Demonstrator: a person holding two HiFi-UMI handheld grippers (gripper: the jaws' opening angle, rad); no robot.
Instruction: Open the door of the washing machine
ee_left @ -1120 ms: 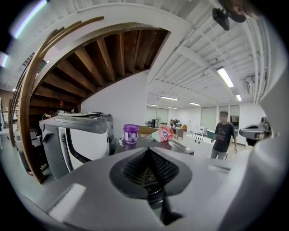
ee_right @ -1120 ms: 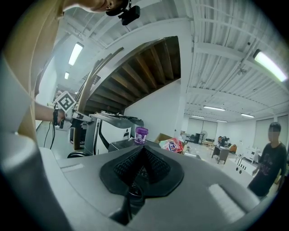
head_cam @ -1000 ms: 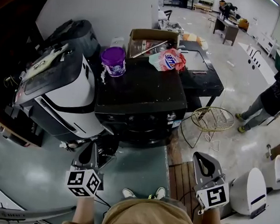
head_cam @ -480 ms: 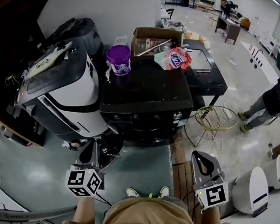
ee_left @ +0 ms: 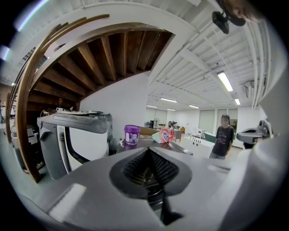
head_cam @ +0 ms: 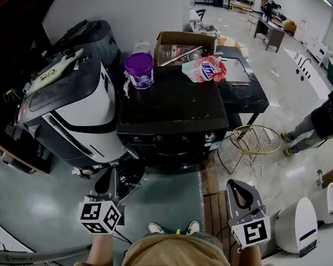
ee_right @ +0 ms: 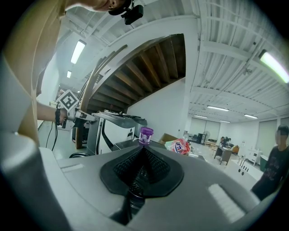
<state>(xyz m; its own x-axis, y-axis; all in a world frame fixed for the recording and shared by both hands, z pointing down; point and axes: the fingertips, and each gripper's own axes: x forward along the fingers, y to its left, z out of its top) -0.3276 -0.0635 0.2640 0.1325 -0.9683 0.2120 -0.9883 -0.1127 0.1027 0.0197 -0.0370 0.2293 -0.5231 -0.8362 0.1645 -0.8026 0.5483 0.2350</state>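
The black washing machine [head_cam: 168, 109] stands in the middle of the head view. Its front [head_cam: 174, 150] faces me and is steeply foreshortened, so I cannot tell how its door stands. My left gripper [head_cam: 110, 178] hangs low before the machine's lower left corner, apart from it, jaws shut on nothing. My right gripper [head_cam: 239, 191] is off to the right over the wooden floor strip, also shut and empty. In the left gripper view the pads of the left gripper [ee_left: 148, 151] meet. The right gripper [ee_right: 143, 151] looks the same in the right gripper view.
On the washer's top stand a purple tub [head_cam: 139, 70], a detergent bag [head_cam: 203, 68] and a cardboard box [head_cam: 182, 45]. A white-and-grey machine [head_cam: 70, 110] crowds the left. A wire stool [head_cam: 253, 141], a person [head_cam: 328, 113] and a white appliance [head_cam: 297, 226] are on the right.
The right gripper has drifted slightly left. The left gripper keeps its place. Both stay shut.
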